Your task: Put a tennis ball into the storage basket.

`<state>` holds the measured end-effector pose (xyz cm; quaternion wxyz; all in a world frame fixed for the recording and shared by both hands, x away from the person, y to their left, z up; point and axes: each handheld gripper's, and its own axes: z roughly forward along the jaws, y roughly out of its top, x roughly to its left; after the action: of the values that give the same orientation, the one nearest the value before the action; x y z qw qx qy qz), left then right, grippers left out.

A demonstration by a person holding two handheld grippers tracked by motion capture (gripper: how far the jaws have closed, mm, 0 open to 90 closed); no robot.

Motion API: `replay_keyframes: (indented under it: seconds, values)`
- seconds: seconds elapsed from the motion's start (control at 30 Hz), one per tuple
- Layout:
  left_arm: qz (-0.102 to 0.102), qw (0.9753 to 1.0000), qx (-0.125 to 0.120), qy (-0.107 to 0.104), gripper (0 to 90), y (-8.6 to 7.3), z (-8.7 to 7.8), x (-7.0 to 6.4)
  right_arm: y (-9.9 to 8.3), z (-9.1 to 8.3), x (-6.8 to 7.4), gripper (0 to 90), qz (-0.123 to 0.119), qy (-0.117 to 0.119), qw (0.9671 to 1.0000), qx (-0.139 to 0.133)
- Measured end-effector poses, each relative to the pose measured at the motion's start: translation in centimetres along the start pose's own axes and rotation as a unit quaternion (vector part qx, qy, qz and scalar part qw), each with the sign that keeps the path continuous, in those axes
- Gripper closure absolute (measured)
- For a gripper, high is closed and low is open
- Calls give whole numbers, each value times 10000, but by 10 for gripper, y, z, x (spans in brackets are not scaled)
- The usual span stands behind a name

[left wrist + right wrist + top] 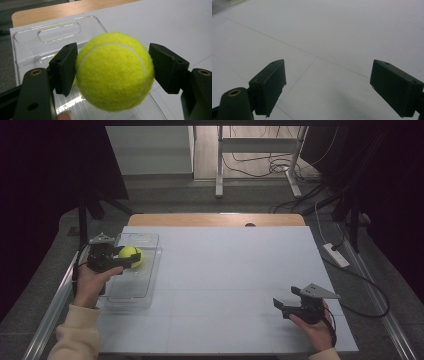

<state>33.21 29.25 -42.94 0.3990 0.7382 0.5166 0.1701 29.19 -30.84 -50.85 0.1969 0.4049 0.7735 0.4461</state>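
The round tennis ball (115,71) sits squeezed between the left gripper's (113,70) jaws over the clear tray (131,292) near the worktop's (225,270) left edge, while the right gripper (327,87) gapes wide, empty.

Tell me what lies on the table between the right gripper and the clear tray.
Nothing: in the high view, bare white table separates the right gripper from the clear tray.

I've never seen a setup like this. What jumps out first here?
The bright yellow-green felt tennis ball stands out, clamped between the black jaws of the left gripper over a clear plastic tray at the white table's left edge. On the opposite side, the right gripper hangs open above bare tabletop.
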Motion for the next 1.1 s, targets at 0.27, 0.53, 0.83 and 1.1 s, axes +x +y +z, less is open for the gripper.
replay_keyframes:
  seconds: [0.27, 0.53, 0.83, 1.1]
  values:
    - [-66, 9999, 86, 74, 280, -7, -1, 8, 0, 0, 0, 132, 1, 1, 10000, -12]
    - [-83, 9997, 177, 140, 279, -11, 3, 10, 0, 1, 0, 132, -4, -1, 10000, -3]
    - [-132, 9986, 375, 340, 279, -17, 8, 18, 0, 1, 0, 132, -1, 5, 10000, -8]
    - [-177, 9957, 727, 545, 278, -24, 19, 25, 0, 1, 0, 132, -5, 5, 10000, -5]
